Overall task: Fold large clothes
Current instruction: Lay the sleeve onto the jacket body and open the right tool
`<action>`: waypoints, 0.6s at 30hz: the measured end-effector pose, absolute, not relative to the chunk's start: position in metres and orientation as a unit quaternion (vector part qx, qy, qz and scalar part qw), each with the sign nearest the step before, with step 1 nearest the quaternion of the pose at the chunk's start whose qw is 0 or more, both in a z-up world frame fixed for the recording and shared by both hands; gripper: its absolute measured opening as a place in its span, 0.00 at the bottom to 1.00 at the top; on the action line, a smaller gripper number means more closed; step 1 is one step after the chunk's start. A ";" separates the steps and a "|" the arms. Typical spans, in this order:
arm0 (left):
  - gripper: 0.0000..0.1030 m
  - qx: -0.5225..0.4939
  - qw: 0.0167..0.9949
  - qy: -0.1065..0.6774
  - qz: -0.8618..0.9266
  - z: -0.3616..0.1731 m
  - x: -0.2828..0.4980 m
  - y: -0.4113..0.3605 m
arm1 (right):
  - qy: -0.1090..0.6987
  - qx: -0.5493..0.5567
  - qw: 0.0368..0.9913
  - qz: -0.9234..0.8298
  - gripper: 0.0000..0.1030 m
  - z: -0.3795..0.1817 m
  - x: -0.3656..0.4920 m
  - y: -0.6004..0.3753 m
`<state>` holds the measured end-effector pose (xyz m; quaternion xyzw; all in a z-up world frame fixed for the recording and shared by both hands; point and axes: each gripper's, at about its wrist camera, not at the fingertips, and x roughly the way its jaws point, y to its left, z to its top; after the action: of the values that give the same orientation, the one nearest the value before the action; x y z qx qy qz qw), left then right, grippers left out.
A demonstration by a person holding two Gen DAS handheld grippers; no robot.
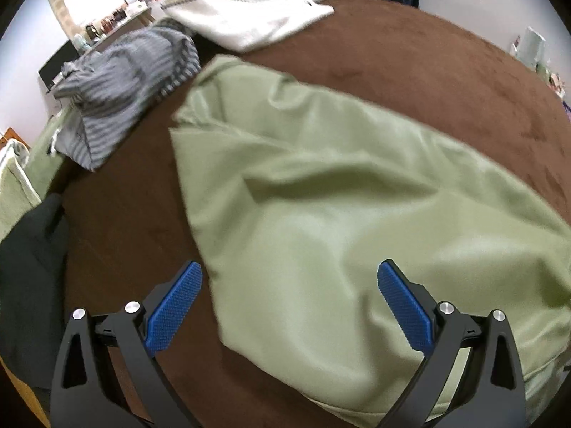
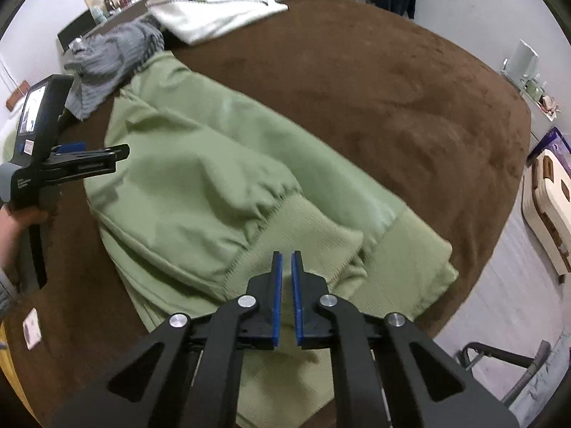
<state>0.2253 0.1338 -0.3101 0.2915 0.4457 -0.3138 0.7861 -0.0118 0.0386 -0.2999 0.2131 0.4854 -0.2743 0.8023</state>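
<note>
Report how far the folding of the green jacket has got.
Done: the green jacket lies on the brown blanket, a sleeve apparently folded across its body. In hand: the right tongs are nearly shut, with the ribbed cuff beyond their tips and no cloth visibly between the pads; the left tongs are open above the fabric. Left: the remaining folds, plus the striped garment and white garment.

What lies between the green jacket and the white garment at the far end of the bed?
Only bare brown bedspread separates the green jacket from the white garment; the right wrist view shows it clearest.
</note>
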 end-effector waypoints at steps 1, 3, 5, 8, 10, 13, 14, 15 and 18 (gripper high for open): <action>0.94 0.295 0.783 0.450 -0.313 -0.316 0.224 0.134 | 0.495 0.204 0.798 -0.277 0.06 -0.305 -0.015 0.043; 0.95 0.302 0.779 0.455 -0.308 -0.328 0.219 0.137 | 0.501 0.208 0.793 -0.277 0.06 -0.315 -0.019 0.045; 0.95 0.312 0.776 0.458 -0.302 -0.343 0.215 0.139 | 0.507 0.198 0.792 -0.277 0.06 -0.325 -0.018 0.050; 0.95 0.312 0.776 0.457 -0.302 -0.354 0.215 0.141 | 0.507 0.186 0.794 -0.278 0.06 -0.336 -0.016 0.052; 0.95 0.302 0.774 0.465 -0.306 -0.360 0.217 0.142 | 0.501 0.205 0.793 -0.278 0.06 -0.342 -0.018 0.046; 0.95 0.289 0.776 0.466 -0.311 -0.364 0.219 0.142 | 0.498 0.198 0.799 -0.272 0.07 -0.347 -0.016 0.042; 0.95 0.285 0.778 0.465 -0.311 -0.365 0.219 0.143 | 0.499 0.189 0.802 -0.269 0.07 -0.347 -0.015 0.043; 0.95 0.283 0.780 0.464 -0.310 -0.365 0.218 0.144 | 0.499 0.185 0.804 -0.266 0.07 -0.348 -0.014 0.044; 0.95 0.280 0.787 0.457 -0.304 -0.366 0.212 0.145 | 0.498 0.183 0.810 -0.250 0.07 -0.348 -0.016 0.041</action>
<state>0.2120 0.1451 -0.3657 0.2801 0.4574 -0.3039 0.7874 -0.0160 0.0408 -0.3477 0.1830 0.4975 -0.2498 0.8103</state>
